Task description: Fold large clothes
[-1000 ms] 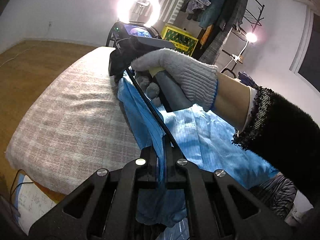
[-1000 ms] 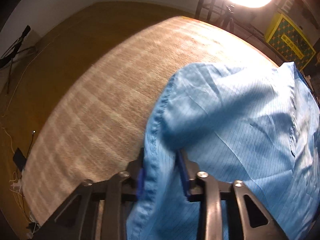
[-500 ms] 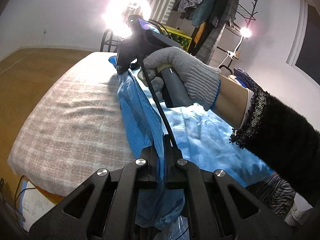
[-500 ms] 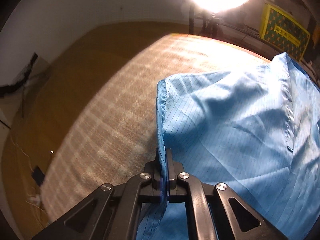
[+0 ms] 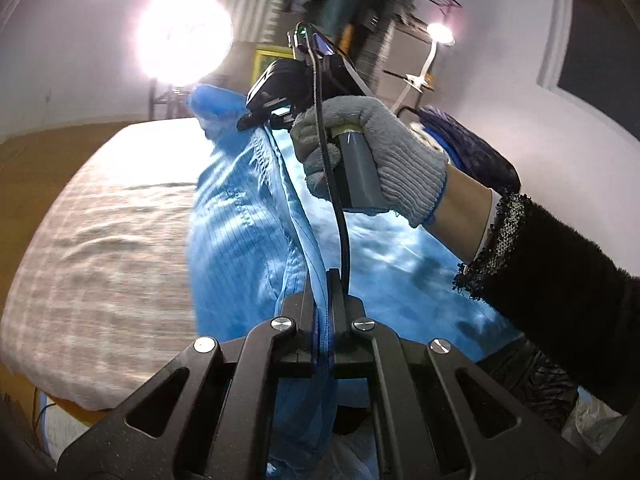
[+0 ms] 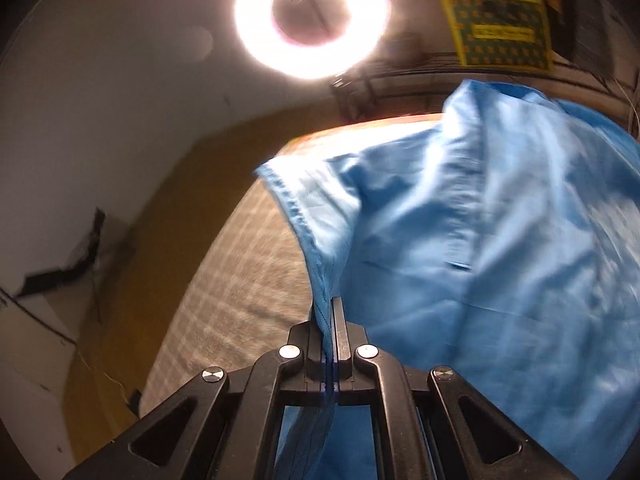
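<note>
The blue garment (image 5: 240, 216) lies partly on the bed's checked grey-beige blanket (image 5: 104, 232), with its stitched edge lifted and stretched between the two tools. The left claw (image 5: 320, 300) is pressed together on that hem, cloth running up from between its fingers toward the right claw (image 6: 330, 320), which likewise pinches the seam, the fabric billowing off to its right. In the left wrist view the right hand (image 5: 384, 160), in a grey knit glove with a blue cuff, grips its tool's handle, and a black cable (image 5: 336, 200) from that tool hangs across the garment just in front of the left claw. A ring light (image 6: 312, 20) glares beyond the far end of the bed, washing out that corner. Behind it stands a yellow-framed crate or sign (image 6: 502, 32) with a label too blurred to read, and a rack of hanging clothes (image 5: 372, 8). A small lamp (image 5: 440, 34) shines by the rack. A dark blue bundle (image 5: 472, 148) lies behind the gloved wrist.
</note>
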The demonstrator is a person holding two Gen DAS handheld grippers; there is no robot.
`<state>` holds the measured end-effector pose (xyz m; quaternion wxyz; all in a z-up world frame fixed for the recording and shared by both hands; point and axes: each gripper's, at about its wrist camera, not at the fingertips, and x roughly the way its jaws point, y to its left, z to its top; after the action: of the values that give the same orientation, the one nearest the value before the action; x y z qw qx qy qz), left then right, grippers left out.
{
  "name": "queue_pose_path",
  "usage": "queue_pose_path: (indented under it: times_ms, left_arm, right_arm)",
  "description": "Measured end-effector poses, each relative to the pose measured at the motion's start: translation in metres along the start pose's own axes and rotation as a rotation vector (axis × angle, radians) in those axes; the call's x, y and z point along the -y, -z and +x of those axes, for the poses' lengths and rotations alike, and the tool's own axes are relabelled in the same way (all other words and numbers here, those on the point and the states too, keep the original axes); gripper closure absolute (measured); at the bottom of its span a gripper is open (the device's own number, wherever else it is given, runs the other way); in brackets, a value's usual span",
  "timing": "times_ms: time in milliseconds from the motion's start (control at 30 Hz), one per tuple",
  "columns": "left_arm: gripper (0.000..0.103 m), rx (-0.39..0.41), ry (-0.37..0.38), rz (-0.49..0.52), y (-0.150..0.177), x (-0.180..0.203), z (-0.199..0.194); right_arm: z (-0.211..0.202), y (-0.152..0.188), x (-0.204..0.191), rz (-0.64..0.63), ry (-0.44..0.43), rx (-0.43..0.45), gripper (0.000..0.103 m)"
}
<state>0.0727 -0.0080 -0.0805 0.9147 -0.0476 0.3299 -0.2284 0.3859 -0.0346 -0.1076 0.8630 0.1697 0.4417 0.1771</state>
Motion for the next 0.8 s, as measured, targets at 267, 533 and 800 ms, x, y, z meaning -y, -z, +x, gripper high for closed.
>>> queue_pose_path:
  times_ms: [267, 533, 800]
  left_arm:
    - [0.103, -0.099, 0.048, 0.053, 0.015, 0.044, 0.046]
    - [0.103, -0.160, 0.061, 0.058, 0.027, 0.048, 0.069]
    - [0.103, -0.143, 0.062, 0.033, 0.025, 0.052, 0.077]
  right_arm:
    - [-0.017, 0.029, 0.107, 0.244, -0.068, -0.012, 0.103]
    - [-0.011, 0.019, 0.121, 0.157, 0.084, -0.052, 0.078]
    - [0.009, -0.011, 0.097, 0.023, 0.190, -0.029, 0.103]
